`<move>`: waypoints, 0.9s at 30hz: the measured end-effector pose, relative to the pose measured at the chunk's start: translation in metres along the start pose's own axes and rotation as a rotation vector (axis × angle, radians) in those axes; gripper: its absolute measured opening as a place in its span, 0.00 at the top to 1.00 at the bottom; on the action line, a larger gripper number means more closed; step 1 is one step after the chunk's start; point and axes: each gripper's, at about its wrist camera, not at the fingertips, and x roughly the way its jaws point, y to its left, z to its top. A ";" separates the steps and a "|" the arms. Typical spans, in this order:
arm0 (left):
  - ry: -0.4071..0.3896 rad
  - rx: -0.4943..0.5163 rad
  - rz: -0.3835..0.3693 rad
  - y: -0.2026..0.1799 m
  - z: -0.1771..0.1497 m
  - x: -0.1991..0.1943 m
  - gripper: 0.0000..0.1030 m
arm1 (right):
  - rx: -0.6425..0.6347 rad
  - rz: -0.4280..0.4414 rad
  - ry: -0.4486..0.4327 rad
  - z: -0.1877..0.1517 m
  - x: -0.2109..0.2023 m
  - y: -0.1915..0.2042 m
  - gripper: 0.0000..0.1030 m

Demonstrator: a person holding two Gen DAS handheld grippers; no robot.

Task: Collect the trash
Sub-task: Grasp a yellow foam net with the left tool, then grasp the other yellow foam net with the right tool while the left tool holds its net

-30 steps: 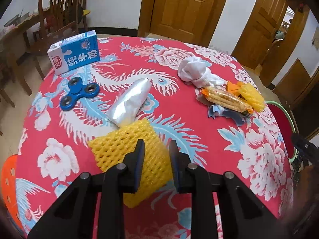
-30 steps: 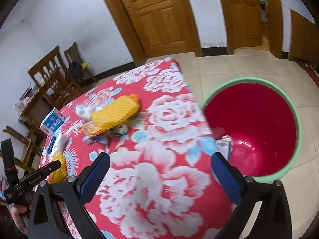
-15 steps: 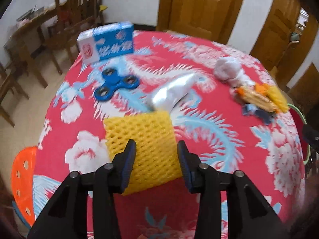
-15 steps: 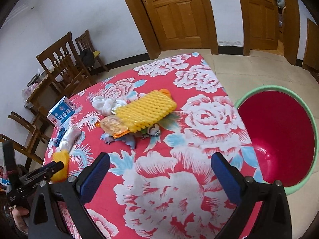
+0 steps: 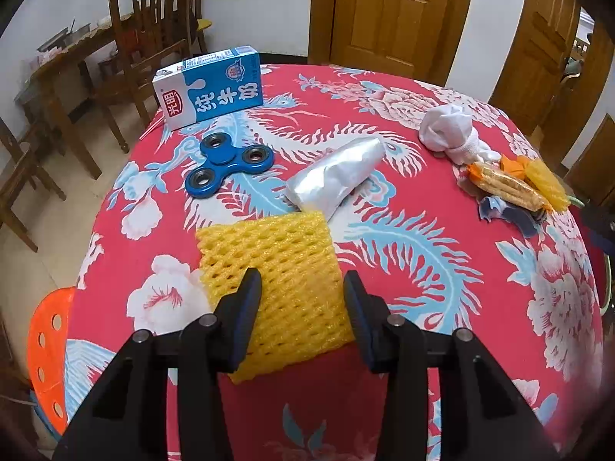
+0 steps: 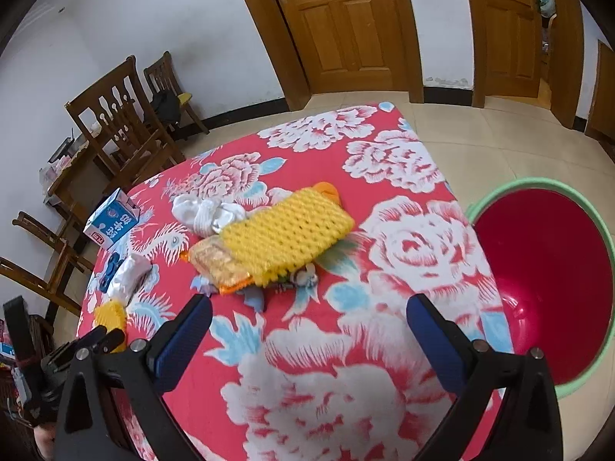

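On the red flowered tablecloth (image 5: 423, 269) a yellow foam net (image 5: 284, 253) lies flat, and my left gripper (image 5: 301, 284) stands open just over its near half, with its fingers astride the net and not pressing it. Behind it are a silver foil wrapper (image 5: 338, 176), a blue fidget spinner (image 5: 230, 163), a blue milk carton (image 5: 209, 88), a white cloth wad (image 5: 449, 134) and a cracker packet (image 5: 503, 186). My right gripper (image 6: 309, 307) hangs wide open and empty above the cloth, short of a second yellow net (image 6: 286, 230). A red bin with a green rim (image 6: 546, 288) stands on the floor to the right.
Wooden chairs (image 5: 153, 30) and a side table stand beyond the table's far left. An orange stool (image 5: 46, 345) sits low by the near left edge. Wooden doors (image 6: 346, 27) line the back wall. Tiled floor surrounds the bin.
My left gripper's jaws have spread from nearly shut to open over the yellow net. The right gripper has swung left from above the bin to over the table.
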 end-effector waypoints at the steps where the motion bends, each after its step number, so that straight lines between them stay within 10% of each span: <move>1: -0.005 0.003 -0.001 0.000 -0.001 0.000 0.58 | -0.001 0.001 0.005 0.002 0.003 0.001 0.00; 9: -0.034 -0.005 -0.011 0.009 -0.002 -0.004 0.81 | 0.028 0.029 0.049 0.017 0.032 0.007 0.04; 22: -0.092 -0.065 -0.146 0.016 0.001 -0.033 0.84 | 0.105 0.104 -0.015 0.012 0.023 0.005 0.84; 27: -0.101 -0.061 -0.177 0.008 0.001 -0.038 0.84 | 0.064 0.098 -0.062 0.010 0.006 0.008 0.89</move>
